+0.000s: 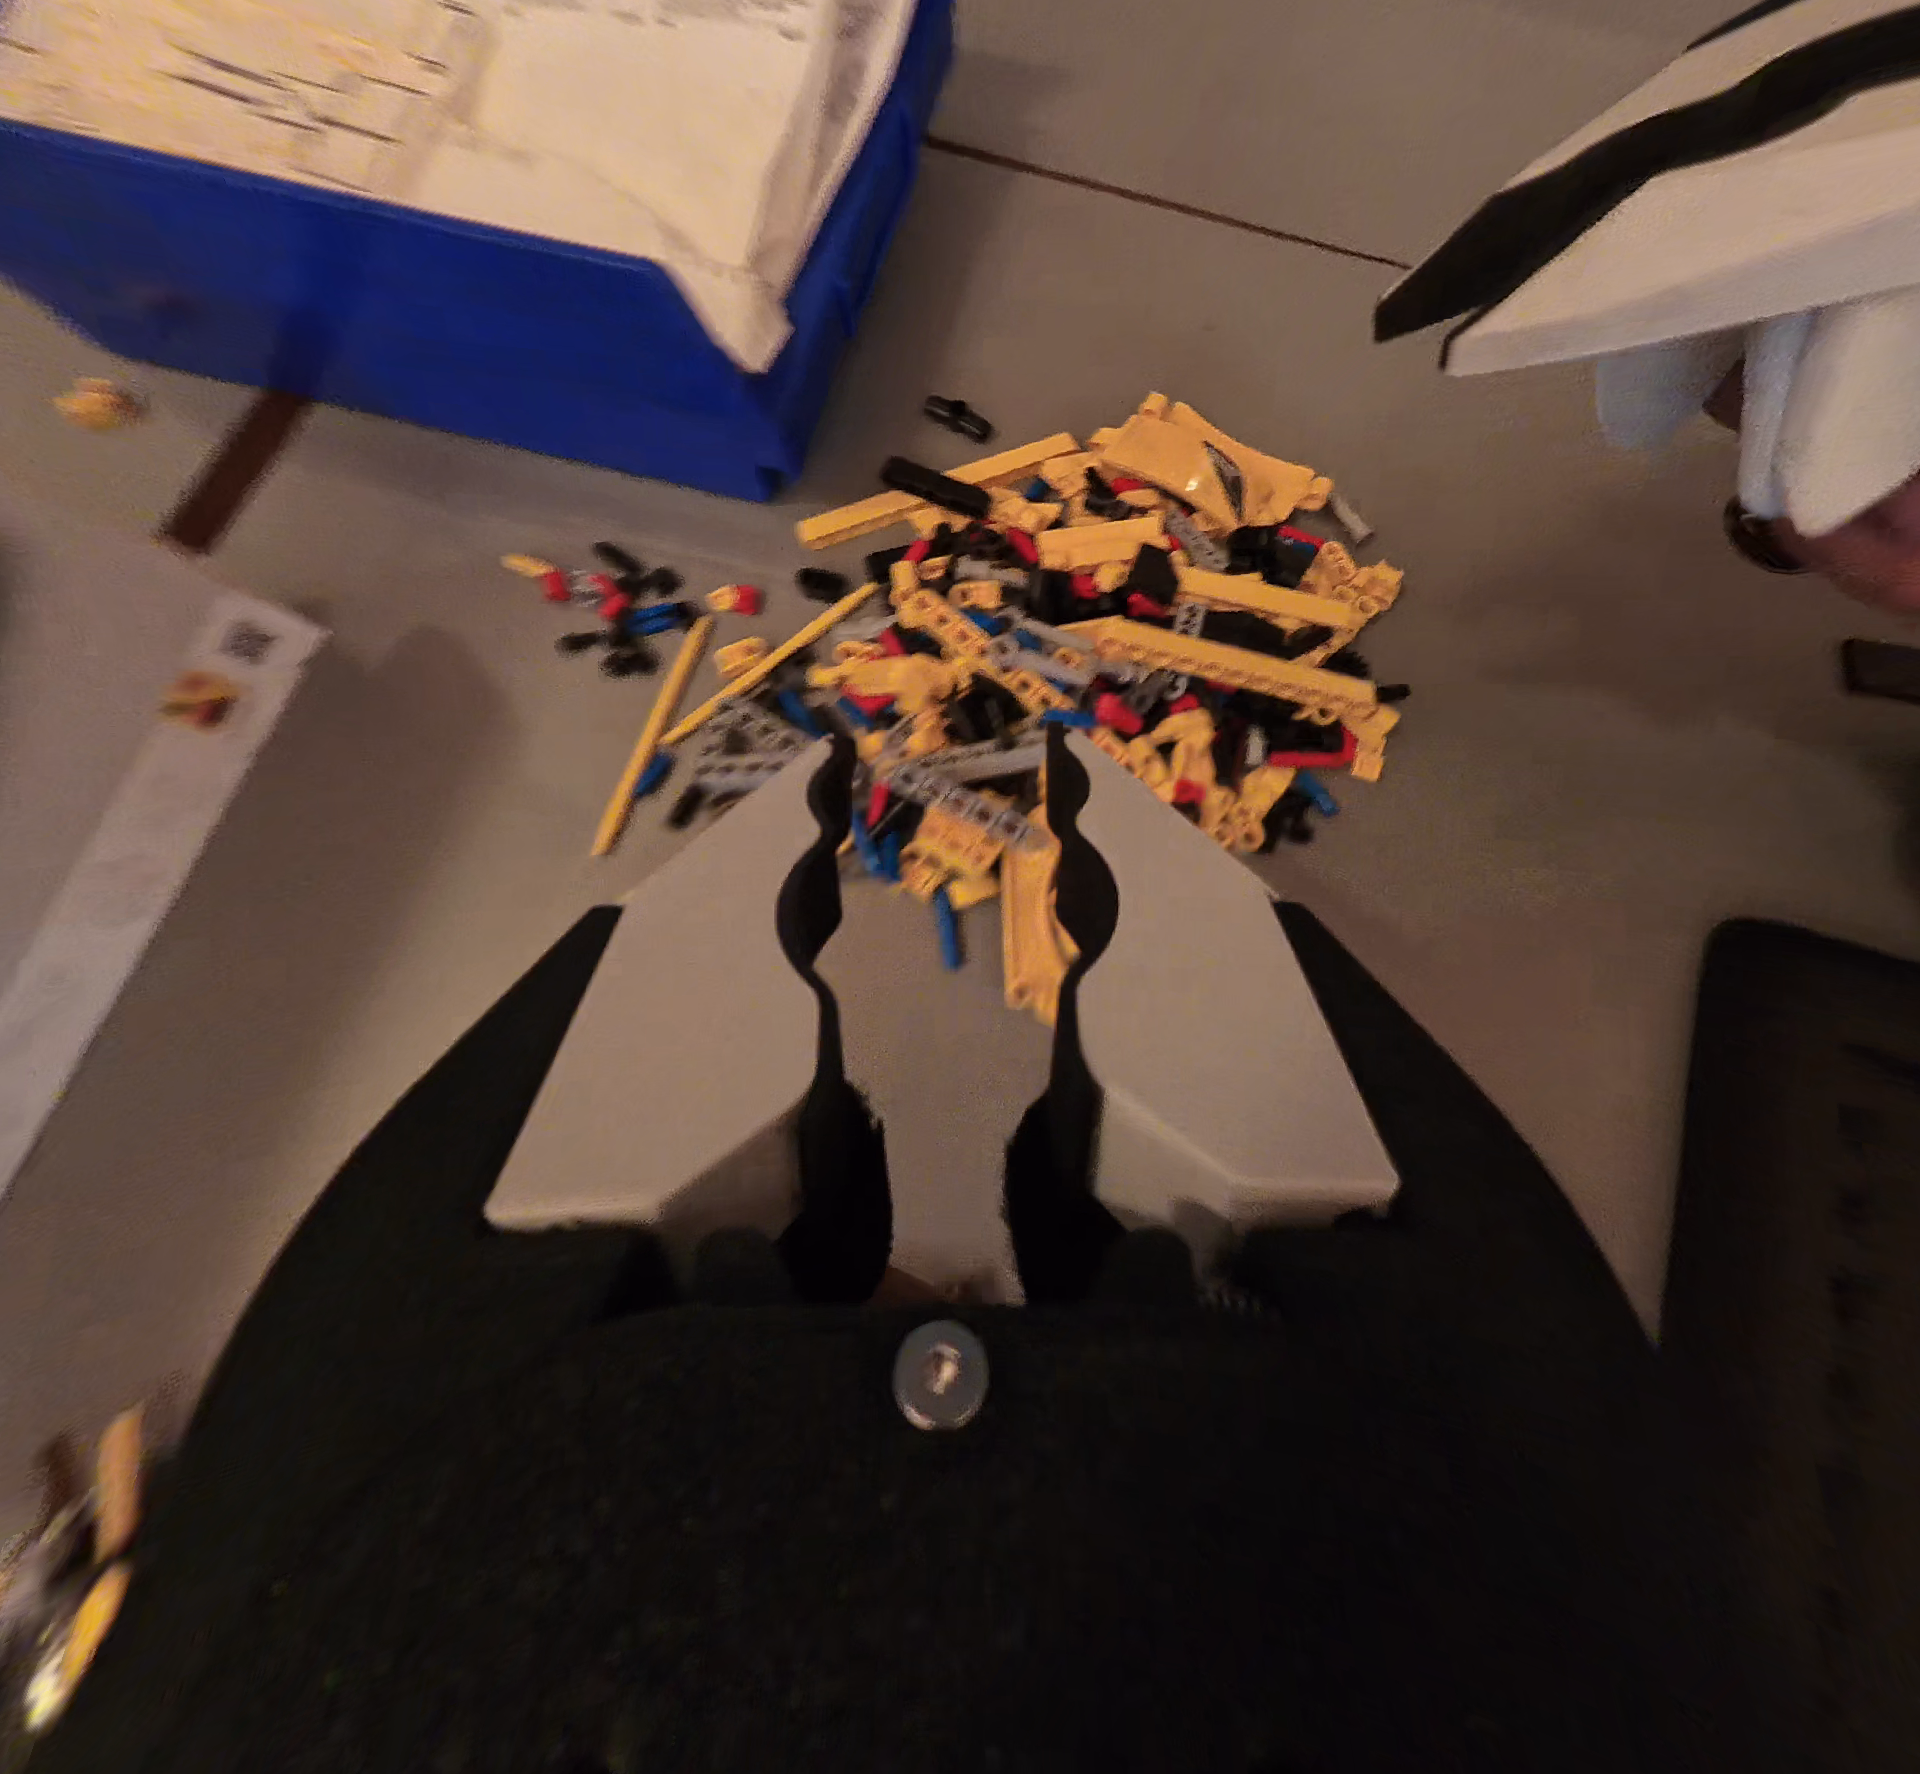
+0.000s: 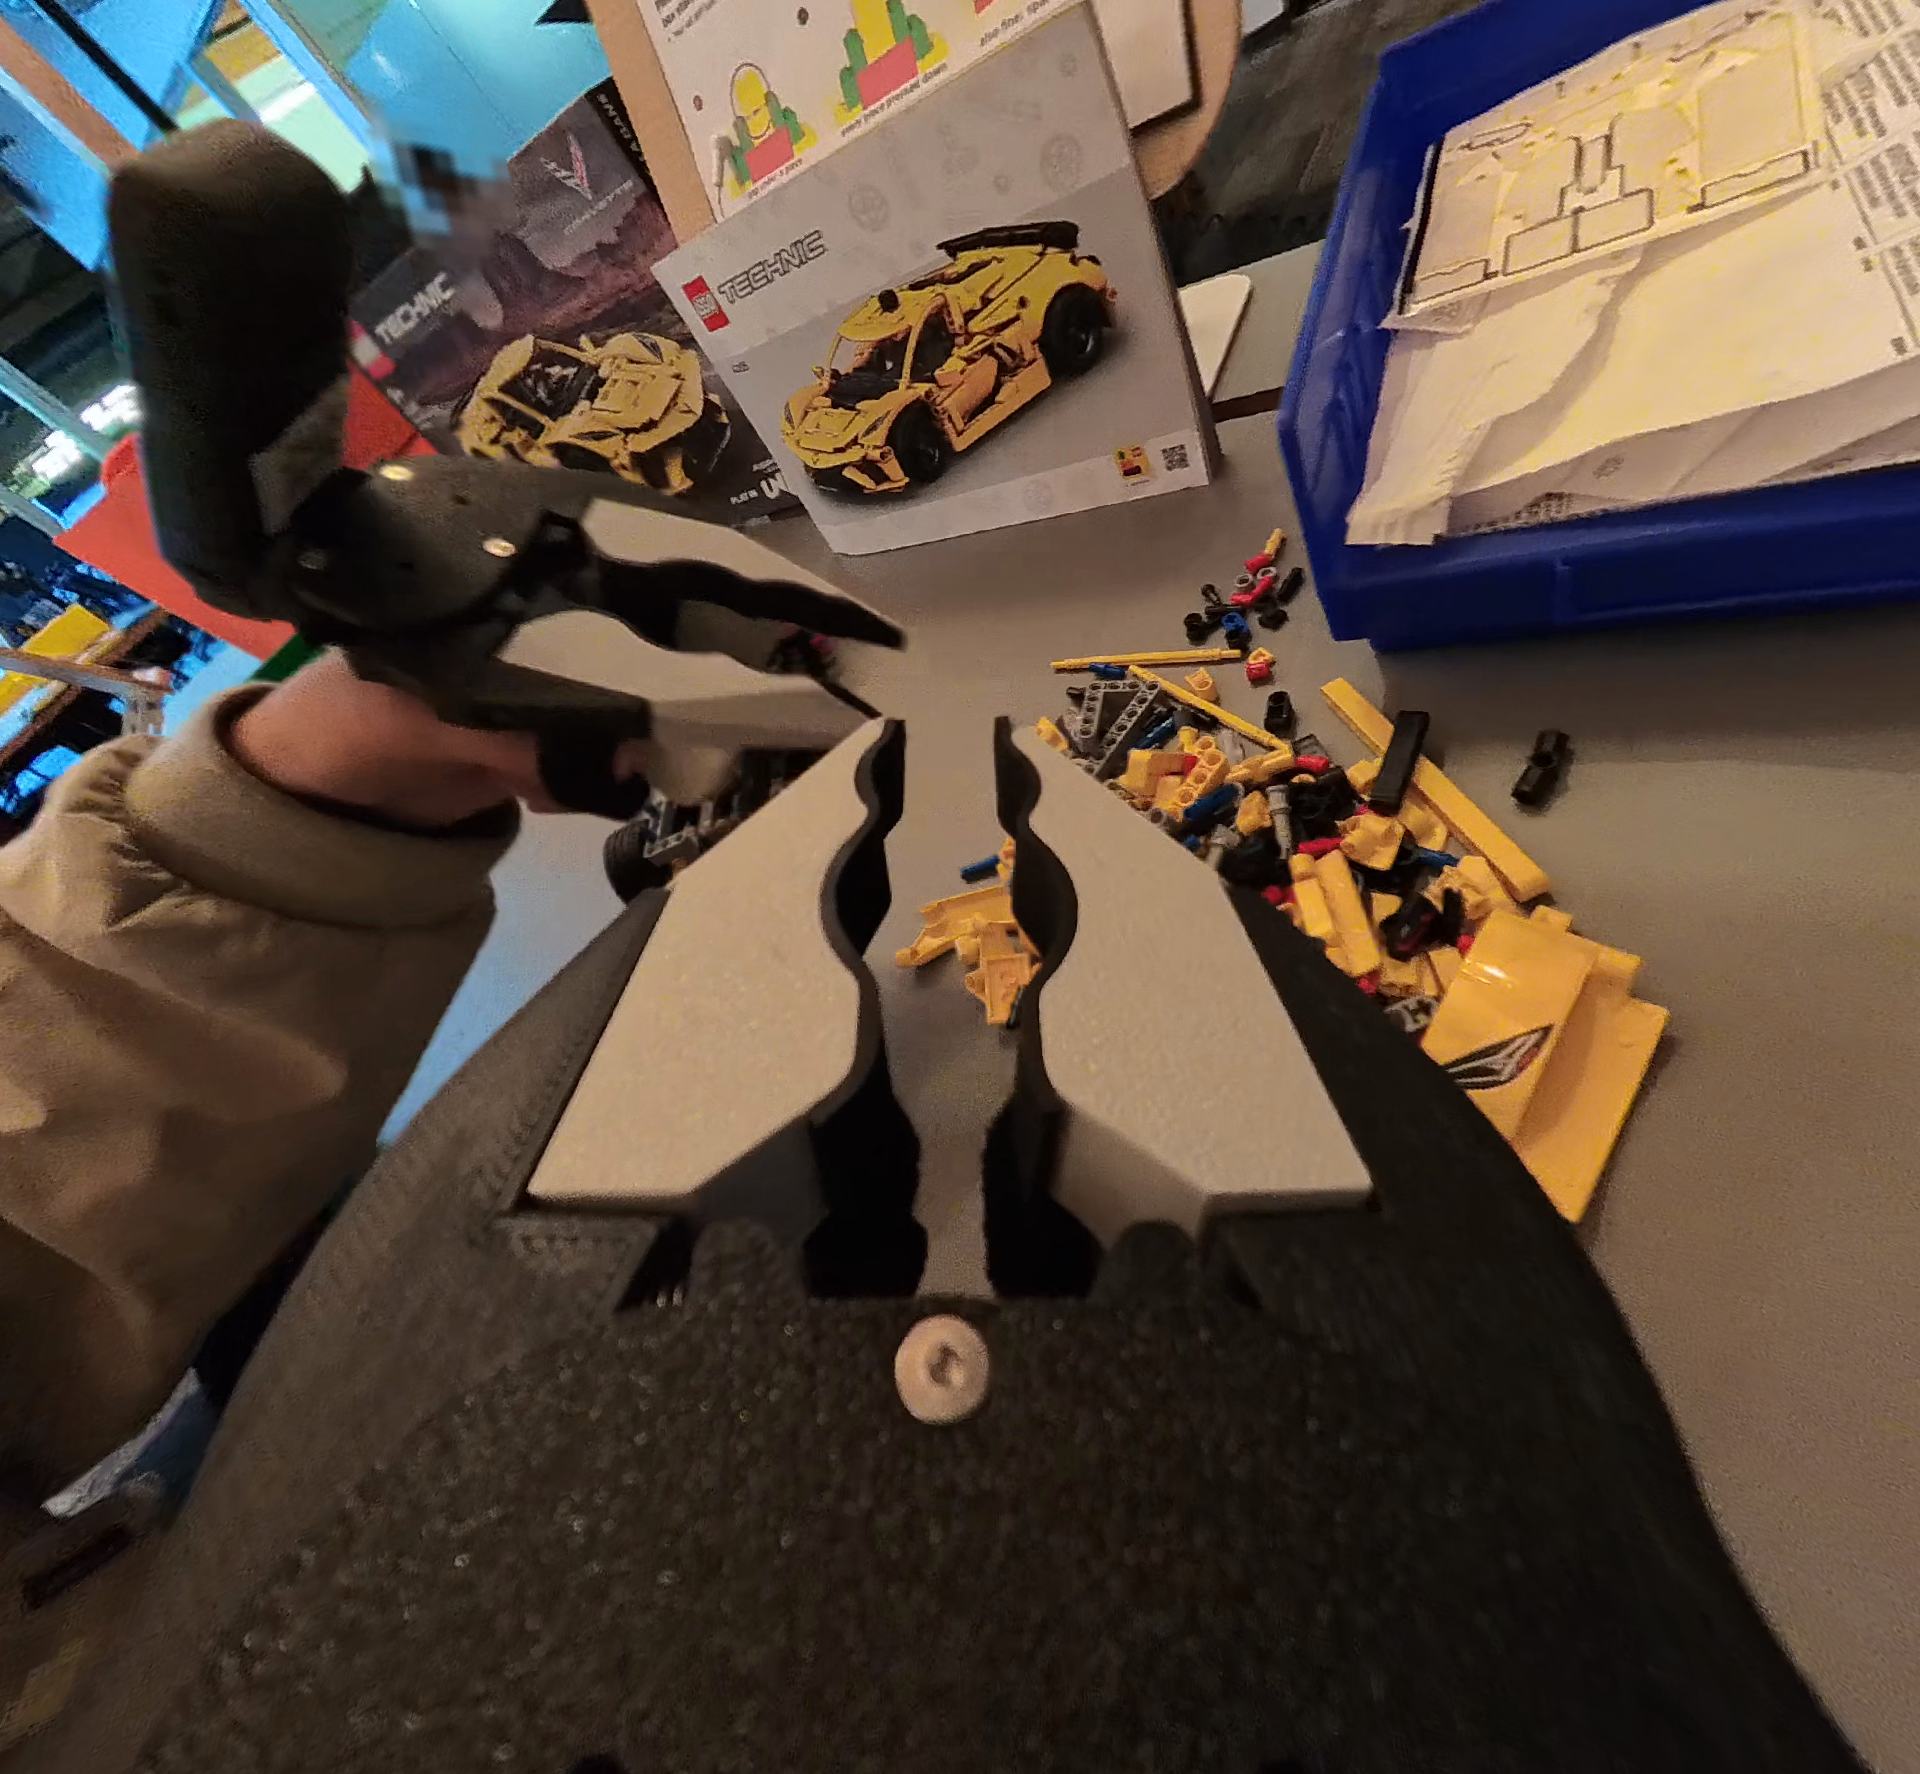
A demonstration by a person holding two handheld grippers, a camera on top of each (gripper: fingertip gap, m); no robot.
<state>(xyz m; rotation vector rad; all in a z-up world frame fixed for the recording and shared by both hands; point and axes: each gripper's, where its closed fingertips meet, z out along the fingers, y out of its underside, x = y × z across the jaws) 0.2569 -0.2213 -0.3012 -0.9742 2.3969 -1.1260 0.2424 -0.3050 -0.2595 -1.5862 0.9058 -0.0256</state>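
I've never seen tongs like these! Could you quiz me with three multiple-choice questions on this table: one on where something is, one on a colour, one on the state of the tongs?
1. Where is the blue bin relative to the pile of toy bricks?
A. Beyond it on the table
B. Under it
C. Inside it

2. Which colour is most common in the pile?
A. Green
B. Yellow
C. White

3. How are the left tongs?
A. Shut on a brick
B. Open, gripping nothing
C. Shut on paper

Answers: 1 A, the bin sits past the pile and holds papers. 2 B, yellow bricks far outnumber the black, red and blue ones. 3 B, a clear gap shows between the fingers above the pile.
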